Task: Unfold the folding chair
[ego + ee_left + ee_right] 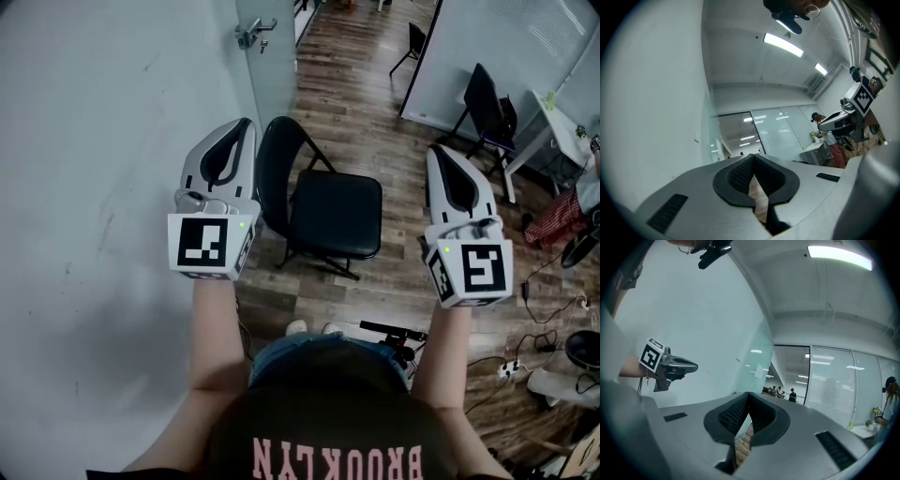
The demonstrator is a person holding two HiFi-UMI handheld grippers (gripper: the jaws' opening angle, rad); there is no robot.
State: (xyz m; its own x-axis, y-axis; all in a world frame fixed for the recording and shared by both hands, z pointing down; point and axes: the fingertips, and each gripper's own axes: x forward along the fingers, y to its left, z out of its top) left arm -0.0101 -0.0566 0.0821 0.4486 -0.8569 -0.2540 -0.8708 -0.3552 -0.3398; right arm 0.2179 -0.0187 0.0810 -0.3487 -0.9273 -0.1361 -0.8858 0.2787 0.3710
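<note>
The folding chair (333,214) stands opened out on the wooden floor (375,84), its black seat lying flat and its curved black backrest upright on the side toward the white wall (94,141). It sits close to the floor's left edge, where the boards meet that wall, and its thin metal legs cross beneath the seat. Nothing touches it.

The left tool (246,124) is held up in the air just left of the backrest. Its jaws are pressed together tip to tip with nothing between them. The right tool (437,150) is held up on the other side of the seat, apart from it, and its jaws are likewise pressed together and empty.

Past the chair, a glass door (253,36) is set in the wall. Two more black chairs (487,108) stand toward the floor's far right corner, and cables (553,319) with a power strip (511,367) lie along its right edge.
</note>
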